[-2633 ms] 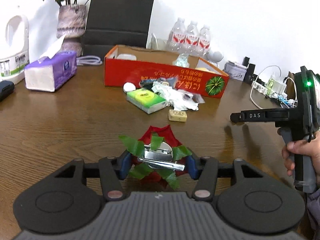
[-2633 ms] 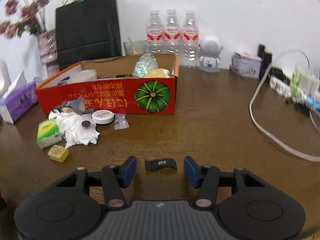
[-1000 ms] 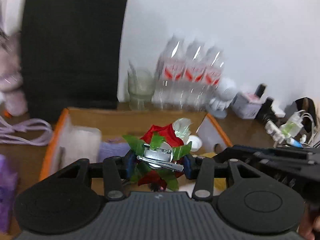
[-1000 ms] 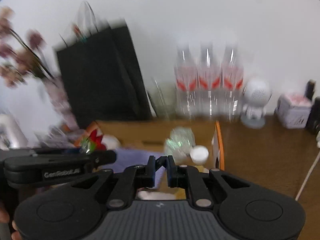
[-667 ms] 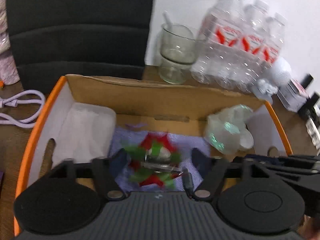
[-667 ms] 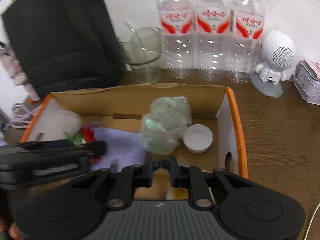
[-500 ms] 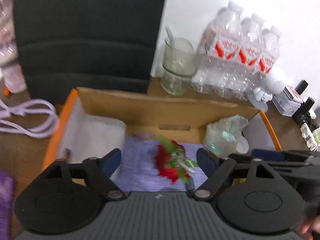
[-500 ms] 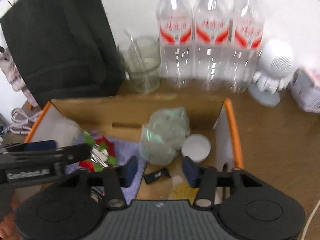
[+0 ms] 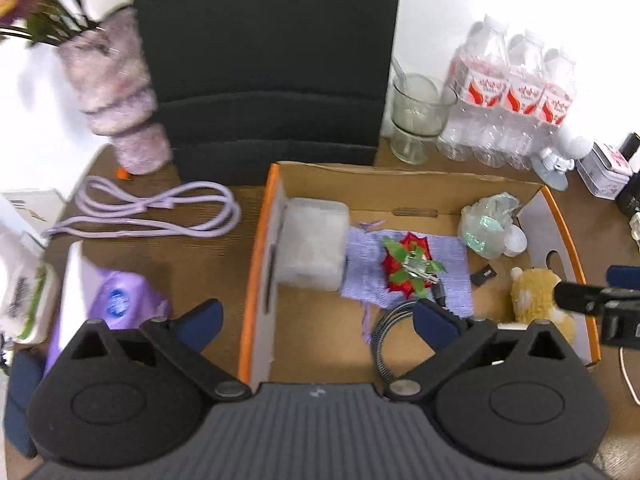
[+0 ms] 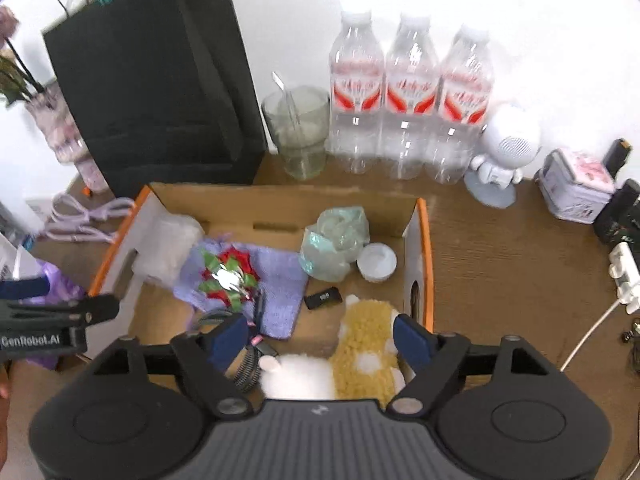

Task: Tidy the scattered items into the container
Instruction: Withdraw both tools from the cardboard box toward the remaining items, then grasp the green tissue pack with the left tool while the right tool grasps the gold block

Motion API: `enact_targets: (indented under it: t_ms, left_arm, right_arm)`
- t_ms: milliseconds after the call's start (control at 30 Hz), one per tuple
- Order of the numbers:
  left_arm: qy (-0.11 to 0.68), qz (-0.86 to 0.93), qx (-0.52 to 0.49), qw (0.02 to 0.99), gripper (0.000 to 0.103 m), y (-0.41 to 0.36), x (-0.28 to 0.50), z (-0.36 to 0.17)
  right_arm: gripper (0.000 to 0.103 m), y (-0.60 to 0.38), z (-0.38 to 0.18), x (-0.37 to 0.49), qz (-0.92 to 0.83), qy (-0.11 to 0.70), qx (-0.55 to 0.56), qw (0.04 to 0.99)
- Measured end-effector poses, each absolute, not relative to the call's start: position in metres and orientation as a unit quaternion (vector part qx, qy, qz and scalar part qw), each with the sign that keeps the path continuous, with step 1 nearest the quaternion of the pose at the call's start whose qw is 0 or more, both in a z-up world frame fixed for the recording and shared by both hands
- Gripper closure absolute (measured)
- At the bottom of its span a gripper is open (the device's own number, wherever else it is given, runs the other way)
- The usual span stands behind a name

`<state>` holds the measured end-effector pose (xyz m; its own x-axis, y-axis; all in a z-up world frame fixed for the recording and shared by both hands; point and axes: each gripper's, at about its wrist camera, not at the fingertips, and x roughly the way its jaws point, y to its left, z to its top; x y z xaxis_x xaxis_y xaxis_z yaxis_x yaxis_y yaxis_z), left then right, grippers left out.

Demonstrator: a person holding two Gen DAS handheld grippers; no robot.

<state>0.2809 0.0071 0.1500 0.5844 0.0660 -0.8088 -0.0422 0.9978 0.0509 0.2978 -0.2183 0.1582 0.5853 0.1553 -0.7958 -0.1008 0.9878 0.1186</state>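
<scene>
The open cardboard box (image 9: 256, 280) (image 10: 422, 248) with orange edges stands on the brown table. Inside it the red and green flower clip (image 9: 412, 266) (image 10: 228, 276) lies on a lilac cloth (image 9: 368, 268) (image 10: 280, 284). The small black clip (image 9: 484, 274) (image 10: 323, 298) lies on the box floor beside a yellow plush toy (image 9: 536, 296) (image 10: 368, 344). My left gripper (image 9: 316, 320) is open and empty above the box's left wall. My right gripper (image 10: 320, 338) is open and empty above the box's near right part.
The box also holds a clear plastic tub (image 9: 312, 248), a crumpled greenish bag (image 10: 336, 244), a white lid (image 10: 377, 261) and a braided cable (image 9: 384, 328). Behind stand a black paper bag (image 10: 160, 80), a glass (image 10: 298, 128), three water bottles (image 10: 408, 100). A purple tissue pack (image 9: 116, 304) lies left.
Both grippers carried their items over the box and opened. The flower clip and the black clip dropped into the box. Both grippers have since pulled back and up.
</scene>
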Motion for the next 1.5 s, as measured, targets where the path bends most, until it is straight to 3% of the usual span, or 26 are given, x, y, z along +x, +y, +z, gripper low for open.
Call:
enact_targets:
  t_ms: [67, 167, 267, 500, 700, 833, 1033, 1100, 1267, 1333, 1400, 1500]
  left_arm:
    - [0.374, 0.060, 0.019, 0.926, 0.000, 0.008, 0.246, 0.162]
    - [0.211, 0.098, 0.011, 0.973, 0.000, 0.009, 0.178, 0.163]
    - [0.140, 0.071, 0.044, 0.987, 0.000, 0.000, 0.140, 0.155]
    - [0.140, 0.048, 0.080, 0.986, 0.000, -0.015, 0.082, 0.137]
    - [0.194, -0.034, 0.064, 0.978, 0.000, -0.015, -0.024, 0.084]
    - [0.177, -0.036, 0.093, 0.979, 0.000, -0.016, -0.094, 0.061]
    - [0.201, -0.006, 0.105, 0.974, 0.000, 0.014, -0.130, 0.043]
    - [0.211, 0.007, 0.100, 0.972, 0.000, 0.021, -0.127, 0.040]
    - [0.237, 0.034, 0.074, 0.968, 0.000, 0.037, -0.092, 0.040]
    - [0.248, 0.049, 0.051, 0.966, 0.000, 0.042, -0.079, 0.043]
    - [0.247, 0.045, 0.036, 0.967, 0.000, 0.048, -0.074, 0.046]
    - [0.243, 0.036, 0.050, 0.968, 0.000, 0.050, -0.065, 0.045]
  right_arm:
    - [0.022, -0.224, 0.167, 0.267, 0.063, 0.370, 0.051, 0.925]
    - [0.008, -0.234, 0.163, 0.205, 0.078, 0.220, 0.076, 0.970]
    - [0.007, -0.234, 0.148, 0.172, 0.092, 0.182, 0.078, 0.976]
    - [0.007, -0.228, 0.127, 0.115, 0.072, 0.186, 0.077, 0.977]
    - [0.007, -0.229, 0.090, 0.017, 0.071, 0.191, 0.068, 0.977]
    - [0.007, -0.229, 0.064, -0.043, 0.088, 0.216, 0.059, 0.971]
    - [0.009, -0.225, 0.037, -0.101, 0.117, 0.254, 0.031, 0.960]
    - [0.028, -0.219, 0.033, -0.100, 0.148, 0.264, 0.014, 0.953]
    - [0.029, -0.188, 0.030, -0.054, 0.175, 0.288, -0.001, 0.942]
    - [0.031, -0.176, 0.028, -0.027, 0.187, 0.296, 0.014, 0.937]
    - [0.042, -0.162, 0.022, 0.003, 0.180, 0.316, 0.025, 0.931]
    - [0.044, -0.141, 0.012, 0.045, 0.148, 0.333, 0.012, 0.931]
